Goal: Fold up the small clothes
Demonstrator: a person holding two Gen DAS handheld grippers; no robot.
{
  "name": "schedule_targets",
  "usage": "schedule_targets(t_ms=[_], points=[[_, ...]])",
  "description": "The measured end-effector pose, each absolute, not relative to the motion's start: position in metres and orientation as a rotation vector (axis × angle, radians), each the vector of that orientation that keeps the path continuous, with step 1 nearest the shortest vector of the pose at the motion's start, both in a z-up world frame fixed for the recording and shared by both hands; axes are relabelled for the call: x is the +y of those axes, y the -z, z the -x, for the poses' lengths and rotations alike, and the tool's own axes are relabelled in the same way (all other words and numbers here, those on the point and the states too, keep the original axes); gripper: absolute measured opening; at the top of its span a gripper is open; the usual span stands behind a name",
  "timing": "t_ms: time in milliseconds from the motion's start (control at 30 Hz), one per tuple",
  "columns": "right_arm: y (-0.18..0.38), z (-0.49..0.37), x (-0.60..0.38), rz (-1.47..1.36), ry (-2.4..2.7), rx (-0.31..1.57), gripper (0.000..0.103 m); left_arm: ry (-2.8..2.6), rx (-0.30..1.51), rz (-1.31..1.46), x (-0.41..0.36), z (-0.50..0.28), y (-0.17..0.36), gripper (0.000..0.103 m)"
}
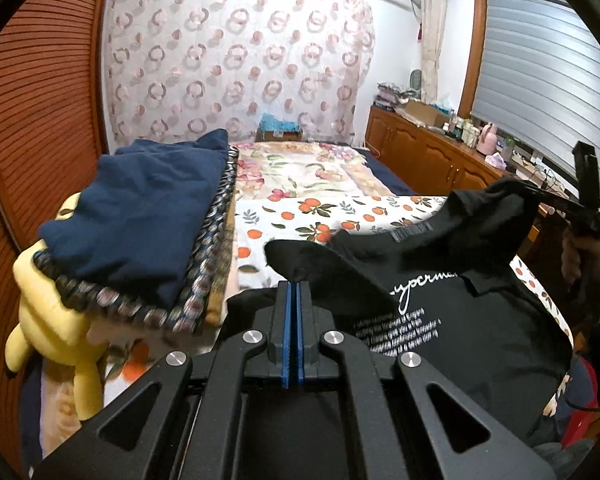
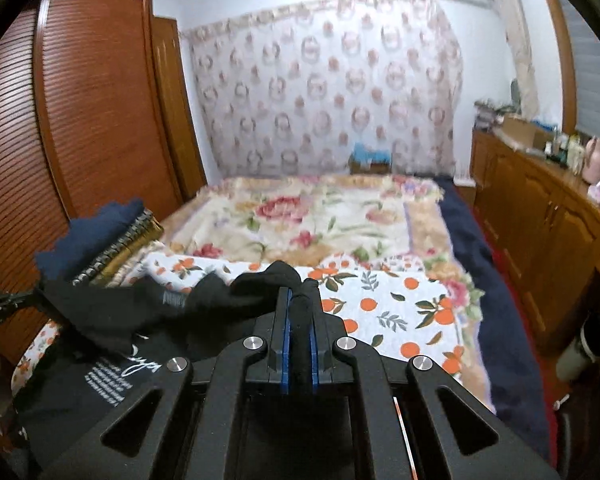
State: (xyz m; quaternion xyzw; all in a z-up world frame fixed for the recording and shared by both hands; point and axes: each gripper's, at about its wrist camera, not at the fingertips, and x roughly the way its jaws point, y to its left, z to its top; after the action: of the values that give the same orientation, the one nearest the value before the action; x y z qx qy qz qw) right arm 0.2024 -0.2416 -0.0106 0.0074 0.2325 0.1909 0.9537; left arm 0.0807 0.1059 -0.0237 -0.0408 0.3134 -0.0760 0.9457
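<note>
A black T-shirt (image 1: 452, 304) with white lettering hangs lifted above the orange-print sheet (image 1: 300, 216) on the bed. My left gripper (image 1: 294, 286) is shut on one shoulder of the shirt. My right gripper (image 2: 299, 296) is shut on the other shoulder, with black cloth bunched between its blue pads. The right gripper also shows in the left wrist view (image 1: 588, 216), holding the shirt up at the right. The shirt (image 2: 112, 320) stretches left from the right gripper, and the left gripper shows at that view's left edge (image 2: 4, 304).
A stack of folded clothes topped by a navy garment (image 1: 140, 208) sits on the bed's left side, with a yellow plush toy (image 1: 56, 320) below it. A floral blanket (image 2: 308, 216) covers the far bed. A wooden wardrobe (image 2: 80, 120) stands left; a wooden sideboard (image 2: 540, 216) right.
</note>
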Motion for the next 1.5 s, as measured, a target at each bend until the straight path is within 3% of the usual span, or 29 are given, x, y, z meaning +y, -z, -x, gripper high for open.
schedule_targets(t_ms=[367,667,1200,1267,1333,1467,1500], points=[[0.046,-0.068,-0.268,-0.008,-0.381,0.422,0.006,0.105,0.567,0.142,0.134,0.011,0.029,0.003],[0.056,0.0,-0.293,0.045,-0.342,0.52,0.006,0.078,0.61,0.166,0.146,0.049,0.043,0.003],[0.089,-0.008,-0.287,0.081,-0.314,0.725,0.006,0.017,0.737,0.149,0.155,0.043,0.098,0.004],[0.084,-0.006,-0.287,0.085,-0.312,0.722,0.006,0.015,0.735,0.139,0.154,0.044,0.096,0.015],[0.08,-0.005,-0.285,0.096,-0.311,0.713,0.007,0.005,0.722,0.133,0.155,0.045,0.092,0.036],[0.075,-0.01,-0.281,0.108,-0.313,0.687,0.007,-0.002,0.712,0.133,0.159,0.045,0.085,0.051],[0.07,-0.008,-0.28,0.114,-0.315,0.677,0.011,0.0,0.708,0.137,0.161,0.045,0.083,0.065]])
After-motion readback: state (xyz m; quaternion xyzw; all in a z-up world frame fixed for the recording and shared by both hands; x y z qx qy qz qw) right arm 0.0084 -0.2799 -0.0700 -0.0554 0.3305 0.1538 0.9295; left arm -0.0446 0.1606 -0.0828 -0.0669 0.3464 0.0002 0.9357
